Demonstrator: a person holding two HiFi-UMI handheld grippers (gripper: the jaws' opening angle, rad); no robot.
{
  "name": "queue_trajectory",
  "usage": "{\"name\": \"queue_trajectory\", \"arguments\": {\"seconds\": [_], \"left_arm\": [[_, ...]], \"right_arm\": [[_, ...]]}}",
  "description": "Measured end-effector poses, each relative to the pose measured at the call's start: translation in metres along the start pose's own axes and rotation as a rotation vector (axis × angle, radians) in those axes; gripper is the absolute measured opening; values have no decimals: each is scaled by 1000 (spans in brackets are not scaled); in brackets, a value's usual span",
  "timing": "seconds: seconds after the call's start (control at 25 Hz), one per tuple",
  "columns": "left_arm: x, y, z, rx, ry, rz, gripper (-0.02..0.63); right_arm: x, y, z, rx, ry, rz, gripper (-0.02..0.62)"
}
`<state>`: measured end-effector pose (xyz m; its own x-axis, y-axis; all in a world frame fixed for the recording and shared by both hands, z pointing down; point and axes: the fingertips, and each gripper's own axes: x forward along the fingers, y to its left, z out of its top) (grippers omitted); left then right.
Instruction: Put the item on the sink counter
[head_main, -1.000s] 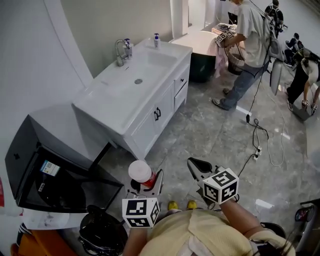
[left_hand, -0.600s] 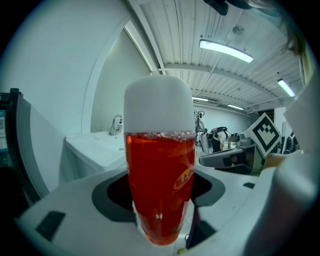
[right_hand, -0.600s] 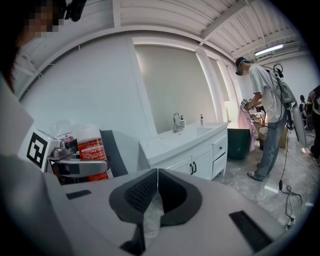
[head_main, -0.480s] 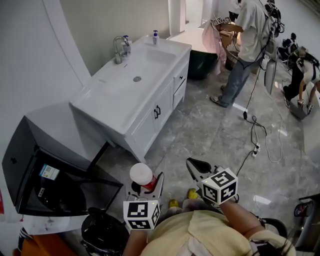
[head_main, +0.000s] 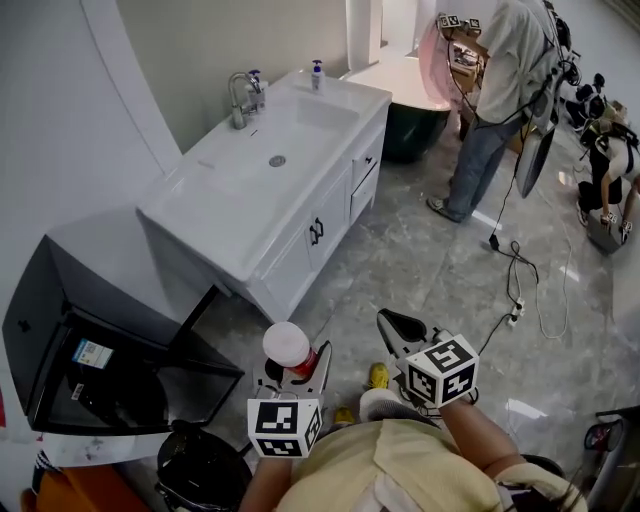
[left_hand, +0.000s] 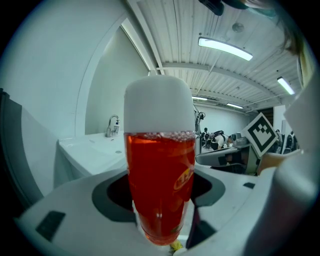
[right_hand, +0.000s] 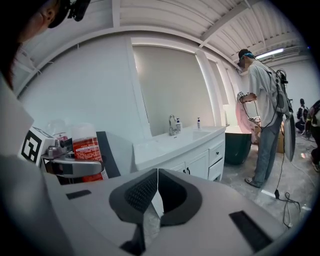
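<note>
Red translucent white-capped bottle (left_hand: 159, 185)

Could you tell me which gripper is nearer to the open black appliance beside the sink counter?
Left. The left gripper, holding the red bottle, is just right of the appliance; the right gripper sits farther right.

pale yellow short-sleeved shirt (head_main: 400, 465), yellow shoes (head_main: 379, 376), white moulded plastic left gripper (head_main: 293, 368) and matching right gripper (head_main: 398, 333), black ribbed pads (right_hand: 141, 192) lining the jaws, each gripper topped by a white cube (head_main: 283, 427) printed with black square markers
</note>
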<state>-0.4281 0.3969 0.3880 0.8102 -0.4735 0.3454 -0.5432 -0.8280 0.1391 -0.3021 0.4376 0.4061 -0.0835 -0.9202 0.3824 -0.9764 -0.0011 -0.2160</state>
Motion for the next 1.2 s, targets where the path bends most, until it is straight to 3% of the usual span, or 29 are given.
{"name": "queue_trajectory", "arguments": {"seconds": [0.76, 1.04, 1.2], "left_arm": [[126, -23, 50, -12, -12, 57, 318], [150, -35, 60, -21, -30, 94, 318], [161, -39, 59, -21, -18, 102, 318]], "right_arm": [[48, -117, 46, -26, 13, 66, 26], [49, -144, 52, -31, 5, 106, 26], [51, -155, 53, 16, -5, 128, 26]]}}
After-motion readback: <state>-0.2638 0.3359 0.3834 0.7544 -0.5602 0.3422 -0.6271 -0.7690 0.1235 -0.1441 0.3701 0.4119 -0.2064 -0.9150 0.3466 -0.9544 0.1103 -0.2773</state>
